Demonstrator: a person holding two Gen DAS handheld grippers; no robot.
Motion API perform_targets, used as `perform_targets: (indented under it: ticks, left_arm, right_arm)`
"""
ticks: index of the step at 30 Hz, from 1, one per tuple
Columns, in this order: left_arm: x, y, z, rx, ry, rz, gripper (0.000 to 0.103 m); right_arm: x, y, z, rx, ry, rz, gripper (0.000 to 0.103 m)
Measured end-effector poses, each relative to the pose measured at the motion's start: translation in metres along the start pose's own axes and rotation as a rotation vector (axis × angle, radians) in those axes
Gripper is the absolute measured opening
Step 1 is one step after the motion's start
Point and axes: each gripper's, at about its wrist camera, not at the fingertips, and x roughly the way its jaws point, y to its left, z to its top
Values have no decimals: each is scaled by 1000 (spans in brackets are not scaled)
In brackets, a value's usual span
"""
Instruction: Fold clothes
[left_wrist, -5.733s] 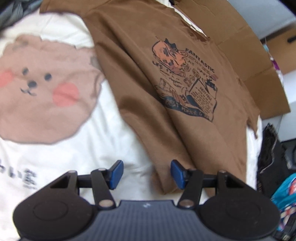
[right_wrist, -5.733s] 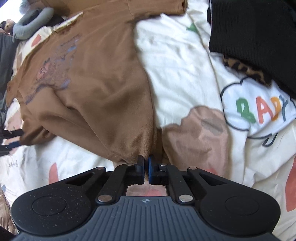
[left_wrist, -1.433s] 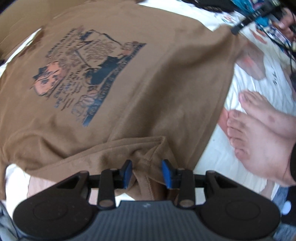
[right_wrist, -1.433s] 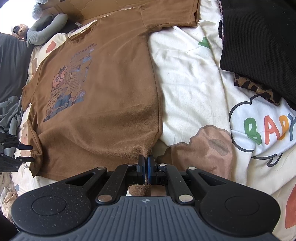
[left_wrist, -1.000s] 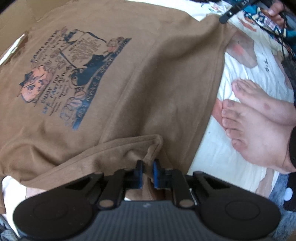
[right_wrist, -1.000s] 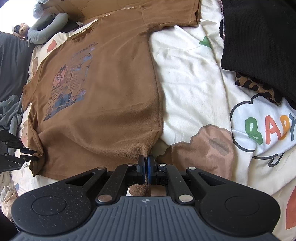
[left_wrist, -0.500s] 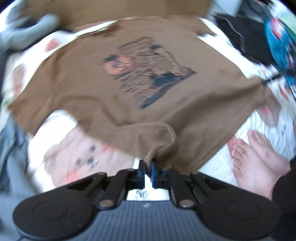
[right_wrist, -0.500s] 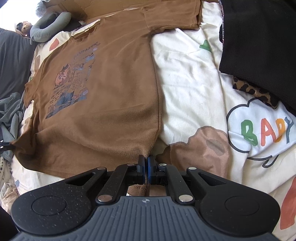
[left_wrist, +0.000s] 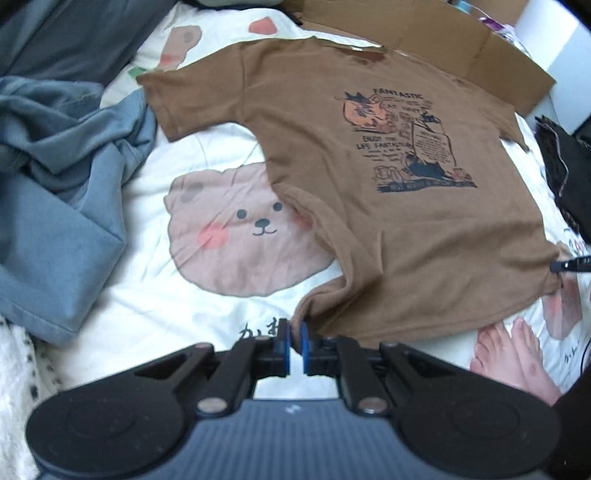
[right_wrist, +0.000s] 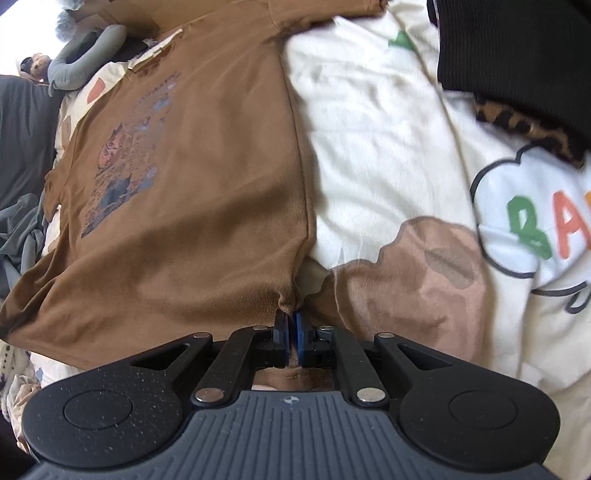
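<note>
Brown T-shirt (left_wrist: 399, 206) spread print-up across centre frame on bear-print bedsheet (left_wrist: 229, 236). Bottom corners pinched: left gripper (left_wrist: 294, 341) clenched on one hem corner at lower centre, right gripper (right_wrist: 291, 332) clenched on the other. Blue-grey garment (left_wrist: 66, 177) heaped at left, cardboard (left_wrist: 443, 44) along top, bare feet (left_wrist: 517, 358) lower right.

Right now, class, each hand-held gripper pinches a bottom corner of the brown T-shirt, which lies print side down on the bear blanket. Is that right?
Not quite. The brown T-shirt lies print side up: the left wrist view shows its graphic facing upward. The rest holds: each hand-held gripper pinches a bottom corner over the bear blanket.
</note>
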Motion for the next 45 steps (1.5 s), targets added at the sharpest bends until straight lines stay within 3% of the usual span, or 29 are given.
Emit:
perform_targets:
  ticks: [1,3,5,7,16,23,30,32,33,38,45]
  left_arm:
    - [3,0,-1,-8,1,2,6]
    - [8,-2,-2,-24,3,6,6]
    - [12,-3,-3,-33,4,11,6]
    - [16,-4,-3,-35,10,14,6]
    - [23,0,-4,-60,24,21,6]
    - [29,5,-7,-97,33,23,6]
    - [29,6,-7,-109,27,29,6]
    - [27,5,-7,-114,20,27,6]
    - [26,5,-6,-116,16,26,6]
    - [15,5,-2,-132,-6,11,6]
    - [-14,1,13,-169,-51,-40,6]
  right_arm:
    - [1,-1,0,2,1,3,4]
    - [0,-3,0,7,0,10,16]
    - [-6,-5,0,7,-10,22,39]
    - [-14,-7,-1,-21,-19,28,40]
    - [-28,-10,-15,-161,14,19,39]
    - [-13,-1,-24,-261,35,25,38]
    - [5,-3,-23,-278,54,2,34]
    - [6,-3,-22,-277,56,6,12]
    - [5,-3,-21,-274,64,9,7]
    - [-9,3,-14,-271,95,27,5]
    - [-61,16,11,-218,60,81,4]
